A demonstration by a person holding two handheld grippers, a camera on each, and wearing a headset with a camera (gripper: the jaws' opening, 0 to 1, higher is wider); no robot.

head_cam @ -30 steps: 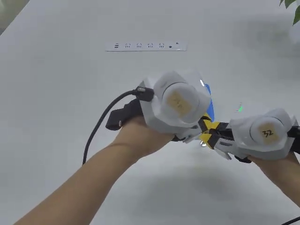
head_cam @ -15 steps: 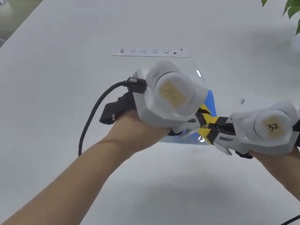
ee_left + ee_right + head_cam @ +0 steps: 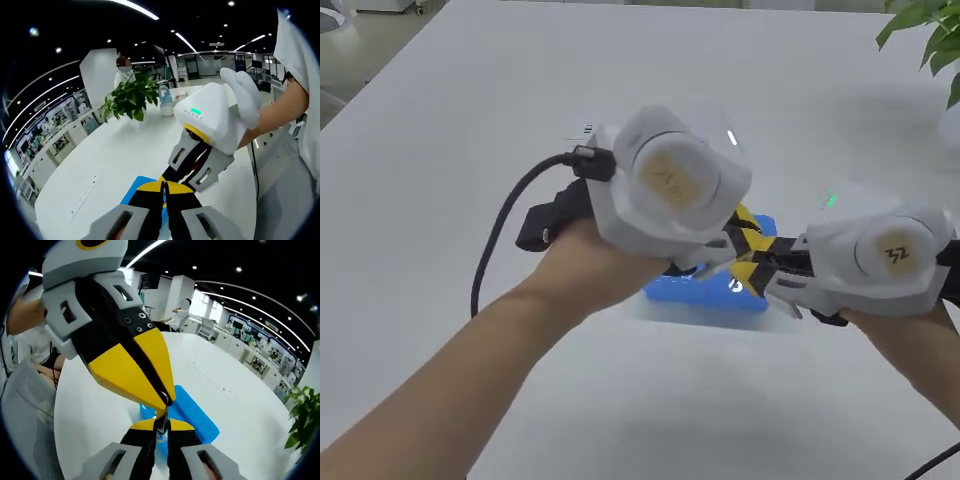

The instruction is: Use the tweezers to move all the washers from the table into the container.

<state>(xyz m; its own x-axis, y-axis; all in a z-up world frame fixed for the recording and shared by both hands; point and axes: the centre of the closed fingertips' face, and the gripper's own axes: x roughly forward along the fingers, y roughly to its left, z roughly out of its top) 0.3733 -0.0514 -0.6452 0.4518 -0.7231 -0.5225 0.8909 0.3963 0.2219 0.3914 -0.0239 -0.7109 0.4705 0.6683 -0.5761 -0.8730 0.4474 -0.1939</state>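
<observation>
My left gripper (image 3: 738, 240) and right gripper (image 3: 760, 268) meet tip to tip just above a blue container (image 3: 705, 292) on the white table (image 3: 470, 120). In the left gripper view my left gripper (image 3: 164, 189) has its yellow jaws shut, and the right gripper's black jaws point at them from above. In the right gripper view my right gripper (image 3: 161, 426) is shut on a thin metal sliver, seemingly the tweezers (image 3: 161, 434). The left gripper's yellow jaws come down onto its tips there, over the blue container (image 3: 195, 416). A small shiny bit (image 3: 735, 286) glints below the tips. I cannot make out any washers.
A white power strip (image 3: 82, 197) lies on the table beyond the container, mostly hidden behind the left gripper in the head view. A black cable (image 3: 505, 225) trails from the left gripper. A potted plant (image 3: 131, 95) stands at the far table edge.
The head camera has tilted, so more of the blue container shows below the grippers. The two grippers stay tip to tip, both still shut.
</observation>
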